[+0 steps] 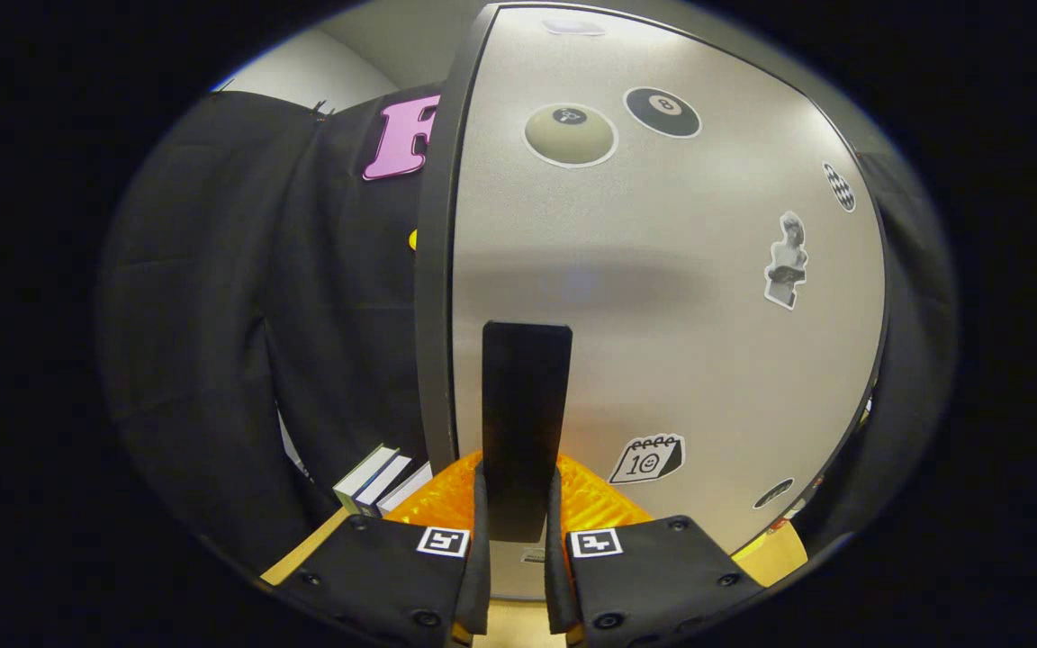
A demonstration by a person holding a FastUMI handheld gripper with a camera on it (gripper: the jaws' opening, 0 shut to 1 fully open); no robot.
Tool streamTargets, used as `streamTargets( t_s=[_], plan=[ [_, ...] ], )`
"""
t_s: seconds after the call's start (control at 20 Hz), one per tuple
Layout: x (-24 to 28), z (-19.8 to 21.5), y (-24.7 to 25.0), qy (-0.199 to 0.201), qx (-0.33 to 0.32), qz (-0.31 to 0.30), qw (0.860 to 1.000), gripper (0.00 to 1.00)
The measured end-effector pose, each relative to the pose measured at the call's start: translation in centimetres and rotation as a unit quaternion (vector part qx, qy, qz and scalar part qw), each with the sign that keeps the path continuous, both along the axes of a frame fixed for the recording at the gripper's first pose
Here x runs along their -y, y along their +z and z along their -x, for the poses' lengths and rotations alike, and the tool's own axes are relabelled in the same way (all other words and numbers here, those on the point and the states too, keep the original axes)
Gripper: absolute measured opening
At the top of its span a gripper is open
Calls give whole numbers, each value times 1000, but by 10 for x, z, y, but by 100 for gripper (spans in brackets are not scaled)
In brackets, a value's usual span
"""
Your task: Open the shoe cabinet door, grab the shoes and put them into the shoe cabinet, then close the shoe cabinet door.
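Note:
The shoe cabinet door stands close in front of me, a pale grey panel with a dark frame and several stickers on it. A black upright handle is fixed to the door near its left edge. My gripper is shut on the lower part of this handle, one finger pressing on each side. The handle's upper half rises beyond the fingertips. I cannot tell whether the door is closed or slightly ajar.
A few books stand on a wooden surface just left of the door's lower corner. The booth's black cloth wall hangs to the left of the door, and more of it shows past the door's right edge.

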State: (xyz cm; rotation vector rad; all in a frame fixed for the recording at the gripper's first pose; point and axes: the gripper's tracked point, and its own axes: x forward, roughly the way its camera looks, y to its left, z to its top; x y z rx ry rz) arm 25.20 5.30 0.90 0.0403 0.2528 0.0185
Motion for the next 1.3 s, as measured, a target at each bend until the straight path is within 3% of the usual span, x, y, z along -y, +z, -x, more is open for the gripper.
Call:
streamTargets(
  t_s=[0.35,0.7,1.3],
  plan=[
    [-5,25,5,47,12,-5,999,8],
    [13,89,7,78,24,-17,997,8],
    [68,174,10,83,43,-25,995,8]
  ],
)
